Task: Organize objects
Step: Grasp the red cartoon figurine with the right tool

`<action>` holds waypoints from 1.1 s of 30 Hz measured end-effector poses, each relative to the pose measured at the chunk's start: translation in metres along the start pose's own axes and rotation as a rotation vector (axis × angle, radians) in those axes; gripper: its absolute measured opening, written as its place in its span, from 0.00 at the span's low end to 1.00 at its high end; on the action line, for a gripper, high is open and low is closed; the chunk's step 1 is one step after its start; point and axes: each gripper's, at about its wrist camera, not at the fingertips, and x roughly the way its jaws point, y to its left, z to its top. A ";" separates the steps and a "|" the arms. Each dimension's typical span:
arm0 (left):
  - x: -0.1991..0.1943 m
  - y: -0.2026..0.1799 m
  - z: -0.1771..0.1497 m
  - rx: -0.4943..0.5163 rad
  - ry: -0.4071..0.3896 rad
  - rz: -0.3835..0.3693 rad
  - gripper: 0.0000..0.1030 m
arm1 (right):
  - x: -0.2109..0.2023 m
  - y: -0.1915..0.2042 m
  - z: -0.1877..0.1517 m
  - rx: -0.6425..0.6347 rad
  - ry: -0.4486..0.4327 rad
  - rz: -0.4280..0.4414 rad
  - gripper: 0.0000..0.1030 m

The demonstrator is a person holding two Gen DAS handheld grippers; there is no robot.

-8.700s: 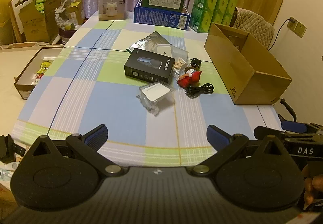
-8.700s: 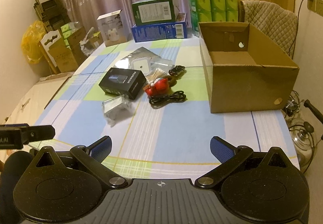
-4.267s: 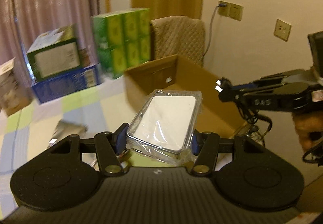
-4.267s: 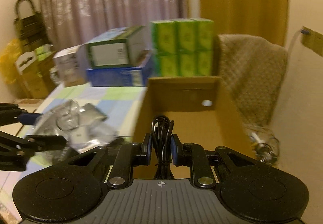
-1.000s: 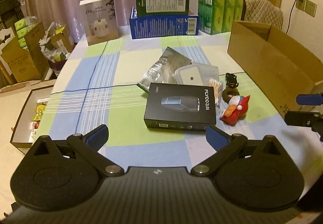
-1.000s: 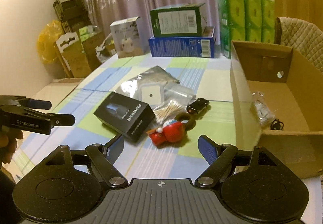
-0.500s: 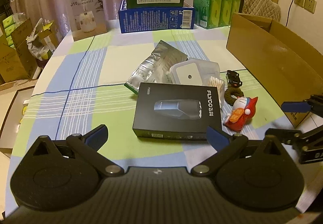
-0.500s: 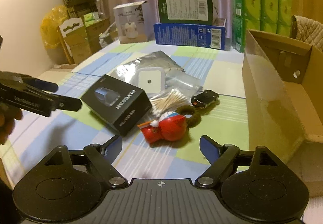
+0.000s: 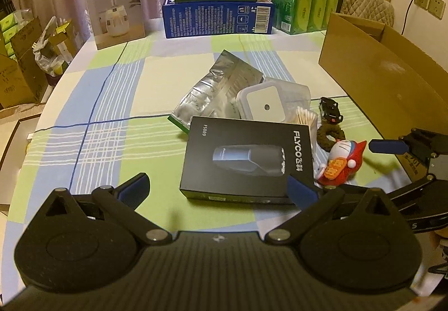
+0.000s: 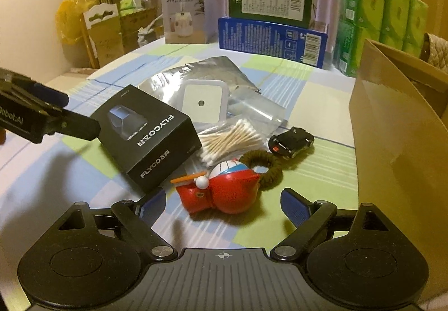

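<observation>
From the left wrist view, the left claw [image 9: 217, 190] is spread wide with nothing between its blue pads, hanging low over the near edge of the checkered counter [image 9: 112, 115]. Right in front of it sits the black shaver box [image 9: 247, 160], lying flat, and its right pad overlaps the box's near right corner in the picture. Behind the box there's a crinkly silver pouch [image 9: 215, 92] and a white square gadget in a clear bag [image 9: 266, 103], with a bundle of cotton swabs [image 9: 306, 118] just beside that. To the right of the box: a brown hair tie [image 9: 329, 135], a little black toy car [image 9: 331, 112] a bit further back, and the red and white cat figure [image 9: 343, 161] lying on its side, touching the hair tie. The brown cardboard box [image 9: 378, 78] stands along the right edge of the counter, and the right claw [image 9: 392, 168] pokes in from the right near the figure. Over in the right wrist view, the right claw [image 10: 222, 203] is wide open too, empty, with the cat figure [image 10: 224, 189] sitting just ahead between its fingers, not touched as far as one can tell. The shaver box [image 10: 145, 134] is to the left, swabs [image 10: 232, 140] and toy car [image 10: 291, 141] behind, cardboard box [image 10: 397, 126] on the right, and the left claw [image 10: 70, 115] reaches in from the left edge near the shaver box.
</observation>
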 end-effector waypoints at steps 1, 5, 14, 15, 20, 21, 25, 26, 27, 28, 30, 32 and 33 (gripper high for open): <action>0.001 0.001 0.000 -0.002 0.002 0.000 0.99 | 0.002 0.000 0.000 -0.010 -0.001 -0.002 0.84; 0.001 0.004 -0.002 -0.012 0.011 0.006 0.99 | 0.008 0.003 0.000 -0.044 -0.005 -0.005 0.84; 0.003 0.007 -0.005 -0.032 0.026 -0.003 0.99 | 0.020 0.008 0.000 -0.087 0.016 -0.005 0.65; 0.003 0.007 -0.005 -0.034 0.027 -0.006 0.99 | 0.019 0.008 -0.001 -0.089 0.016 -0.006 0.64; 0.003 0.007 -0.006 -0.036 0.031 -0.011 0.99 | 0.016 0.004 0.000 -0.033 0.017 -0.024 0.63; 0.003 0.008 -0.006 -0.038 0.032 -0.010 0.99 | 0.014 0.002 0.001 -0.020 0.010 -0.027 0.63; 0.004 0.009 -0.006 -0.045 0.036 0.000 0.99 | 0.006 -0.003 0.012 0.005 -0.042 -0.048 0.63; 0.004 0.010 -0.006 -0.046 0.037 0.006 0.99 | 0.006 -0.005 0.016 0.011 -0.051 -0.046 0.63; 0.004 0.010 -0.006 -0.048 0.038 0.014 0.99 | 0.006 -0.006 0.019 0.013 -0.057 -0.042 0.63; 0.004 0.011 -0.006 -0.051 0.039 0.019 0.99 | 0.008 -0.006 0.024 0.011 -0.063 -0.040 0.63; 0.003 0.014 -0.007 -0.061 0.041 0.023 0.99 | 0.010 -0.007 0.031 -0.003 -0.075 -0.041 0.63; 0.003 0.016 -0.007 -0.071 0.041 0.027 0.99 | 0.013 -0.007 0.039 -0.013 -0.091 -0.044 0.63; 0.003 0.017 -0.007 -0.073 0.042 0.031 0.99 | 0.014 -0.007 0.042 -0.016 -0.095 -0.044 0.63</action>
